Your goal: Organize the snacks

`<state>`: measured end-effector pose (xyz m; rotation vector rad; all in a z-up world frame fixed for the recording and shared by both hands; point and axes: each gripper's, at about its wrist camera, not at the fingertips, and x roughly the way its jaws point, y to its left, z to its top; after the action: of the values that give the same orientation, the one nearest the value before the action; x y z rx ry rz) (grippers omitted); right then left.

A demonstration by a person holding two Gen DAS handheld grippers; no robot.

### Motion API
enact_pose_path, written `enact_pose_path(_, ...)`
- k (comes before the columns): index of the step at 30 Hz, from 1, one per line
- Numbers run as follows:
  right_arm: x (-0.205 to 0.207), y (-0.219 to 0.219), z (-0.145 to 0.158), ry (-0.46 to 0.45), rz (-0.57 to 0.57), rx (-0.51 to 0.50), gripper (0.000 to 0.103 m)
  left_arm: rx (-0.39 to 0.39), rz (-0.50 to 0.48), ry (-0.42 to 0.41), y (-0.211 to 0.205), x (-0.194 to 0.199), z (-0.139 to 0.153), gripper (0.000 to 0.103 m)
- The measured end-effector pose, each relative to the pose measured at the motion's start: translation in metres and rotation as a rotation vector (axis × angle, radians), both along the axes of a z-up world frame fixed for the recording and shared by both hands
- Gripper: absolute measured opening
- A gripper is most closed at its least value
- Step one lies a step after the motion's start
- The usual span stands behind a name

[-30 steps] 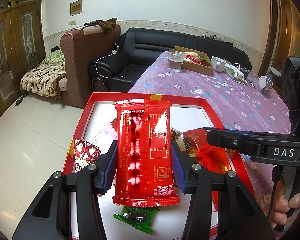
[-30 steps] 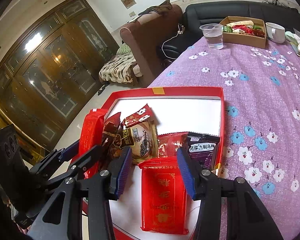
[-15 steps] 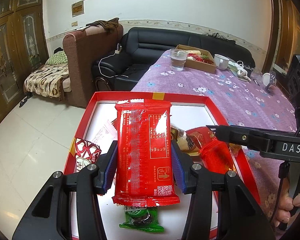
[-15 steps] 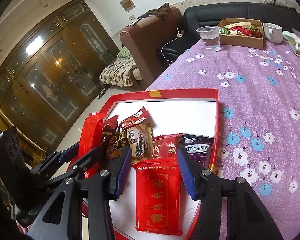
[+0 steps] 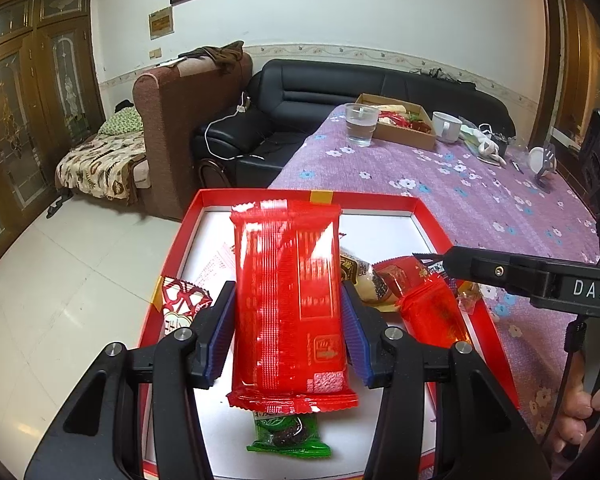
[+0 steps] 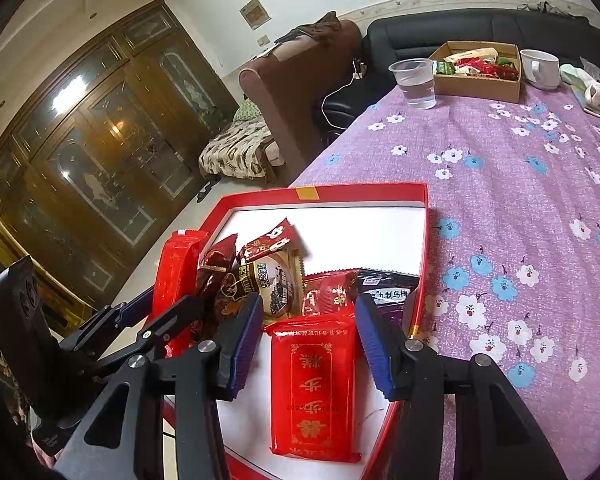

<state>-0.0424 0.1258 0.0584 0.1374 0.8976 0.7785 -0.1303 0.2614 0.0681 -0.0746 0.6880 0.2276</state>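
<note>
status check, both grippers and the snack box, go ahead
Left gripper shut on long red snack packet, held above red-rimmed box. Right gripper open, straddling red gold-lettered packet lying in box. Loose snacks crowd the box.

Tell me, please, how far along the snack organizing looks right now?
Several snacks already lie in the red tray. In hand: the left gripper grips a long red packet, while the right gripper straddles a red packet with gold print lying in the tray. Left: setting both down; more snacks sit in the cardboard box.
</note>
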Motion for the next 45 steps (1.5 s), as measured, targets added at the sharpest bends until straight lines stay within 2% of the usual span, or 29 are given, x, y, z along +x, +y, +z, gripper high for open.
enact_pose_path(13, -0.021, -0.007, 0.016, -0.058, -0.013, -0.013, 0.054, 0.027, 0.001, -0.046, -0.008, -0.015, 0.015, 0.049)
enact_pose_path(21, -0.034, -0.013, 0.029, -0.115, -0.023, -0.043, 0.057, 0.042, -0.006, -0.079, -0.019, -0.025, 0.027, 0.054)
enact_pose_path(25, -0.038, -0.017, 0.033, -0.132, -0.025, -0.045, 0.057, 0.051, -0.001, -0.093, -0.023, -0.028, 0.032, 0.065)
enact_pose_path(30, -0.045, -0.022, 0.036, -0.151, -0.031, -0.051, 0.061, 0.053, 0.007, -0.093, -0.026, -0.032, 0.034, 0.069)
enact_pose_path(32, -0.049, -0.025, 0.037, -0.162, -0.039, -0.054, 0.062, 0.052, 0.016, -0.095, -0.026, -0.033, 0.033, 0.076)
enact_pose_path(36, -0.058, -0.029, 0.038, -0.193, -0.073, -0.09, 0.075, 0.047, 0.029, -0.089, -0.027, -0.036, 0.033, 0.078)
enact_pose_path(38, -0.064, -0.03, 0.036, -0.205, -0.075, -0.108, 0.076, 0.048, 0.039, -0.083, -0.028, -0.037, 0.032, 0.082)
enact_pose_path(45, -0.069, -0.031, 0.026, -0.207, -0.057, -0.145, 0.077, 0.066, 0.095, -0.029, -0.031, -0.033, 0.025, 0.085)
